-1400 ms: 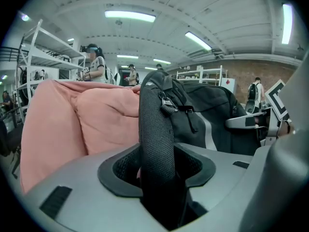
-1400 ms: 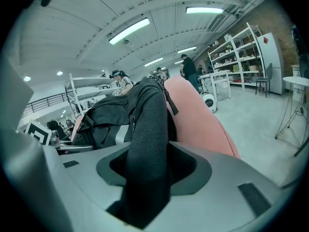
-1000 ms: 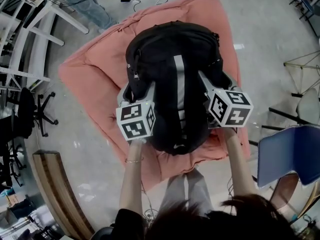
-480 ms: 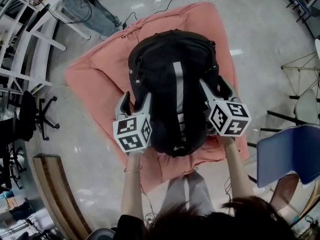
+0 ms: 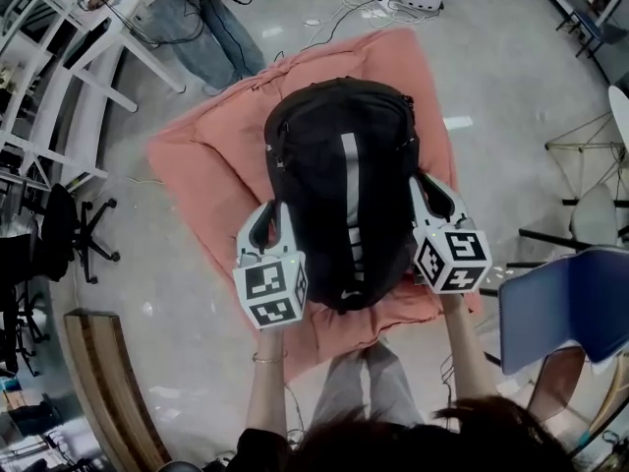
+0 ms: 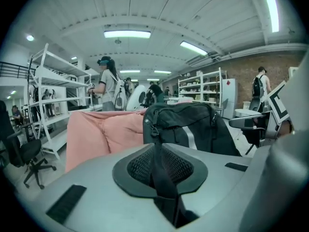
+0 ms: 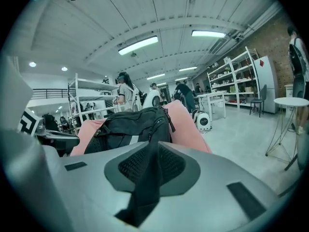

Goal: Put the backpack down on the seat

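The black backpack [image 5: 339,185] with a grey stripe lies on the pink cushion seat [image 5: 201,160], its top pointing away from me. My left gripper [image 5: 270,214] hangs just off the pack's left side. My right gripper [image 5: 433,195] is just off its right side. Neither touches the pack. Both sets of jaws are closing and stand nearly together with nothing between them. In the left gripper view, the left gripper [image 6: 155,146] points at the backpack [image 6: 188,127] and seat [image 6: 96,134]. In the right gripper view, the right gripper [image 7: 153,149] faces the backpack [image 7: 130,127].
A blue chair [image 5: 560,308] stands close at my right and a wooden bench [image 5: 108,382] at the lower left. White shelving [image 5: 49,87] and a black office chair [image 5: 59,229] line the left. A person's legs [image 5: 197,28] and cables lie beyond the seat.
Both grippers, which were spread wide against the backpack's sides, have let go, drawn back toward me and closed. The backpack now sits on the seat by itself.
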### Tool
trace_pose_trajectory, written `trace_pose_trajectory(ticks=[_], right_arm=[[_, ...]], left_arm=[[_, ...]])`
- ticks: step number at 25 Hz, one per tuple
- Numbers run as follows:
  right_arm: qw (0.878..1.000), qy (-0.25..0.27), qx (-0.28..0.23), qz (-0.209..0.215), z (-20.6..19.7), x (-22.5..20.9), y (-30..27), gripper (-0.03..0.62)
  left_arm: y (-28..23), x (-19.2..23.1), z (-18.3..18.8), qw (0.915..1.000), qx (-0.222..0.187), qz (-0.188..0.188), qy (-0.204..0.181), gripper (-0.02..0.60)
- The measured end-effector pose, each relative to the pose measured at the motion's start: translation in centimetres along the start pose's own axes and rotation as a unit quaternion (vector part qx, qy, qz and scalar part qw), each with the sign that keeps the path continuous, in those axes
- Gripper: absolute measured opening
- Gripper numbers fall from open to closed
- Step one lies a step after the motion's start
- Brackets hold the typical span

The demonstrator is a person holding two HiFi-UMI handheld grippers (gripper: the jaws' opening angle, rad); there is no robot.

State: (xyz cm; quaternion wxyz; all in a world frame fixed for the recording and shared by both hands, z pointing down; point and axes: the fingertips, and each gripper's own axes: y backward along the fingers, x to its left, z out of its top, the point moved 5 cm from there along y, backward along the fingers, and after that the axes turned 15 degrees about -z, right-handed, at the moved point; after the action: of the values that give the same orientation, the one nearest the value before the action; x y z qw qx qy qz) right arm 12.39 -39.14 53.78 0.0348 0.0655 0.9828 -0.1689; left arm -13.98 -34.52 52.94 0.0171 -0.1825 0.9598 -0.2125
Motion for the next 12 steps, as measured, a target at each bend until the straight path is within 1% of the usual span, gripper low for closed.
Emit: trace_pose_trajectory(ticks=[3, 8, 12], right_arm=[[1.0, 0.012, -0.004, 0.007, 0.7, 0.3, 1.4, 0.031], [0.999, 0.023, -0.002, 0.032, 1.5, 1.2, 4.9, 0.018], [0.998, 0.015, -0.006, 0.055, 2.4, 2.0, 8.5, 0.014]], left_arm=[[1.3, -1.1, 0.8, 0.9999, -0.009, -0.012, -0.001, 0.038], [4.2, -3.3, 1.8, 0.9989, -0.015, -0.043, -0.004, 0.023], [6.8, -5.4, 3.0, 0.9959, -0.027, -0.086, 0.003, 0.017]])
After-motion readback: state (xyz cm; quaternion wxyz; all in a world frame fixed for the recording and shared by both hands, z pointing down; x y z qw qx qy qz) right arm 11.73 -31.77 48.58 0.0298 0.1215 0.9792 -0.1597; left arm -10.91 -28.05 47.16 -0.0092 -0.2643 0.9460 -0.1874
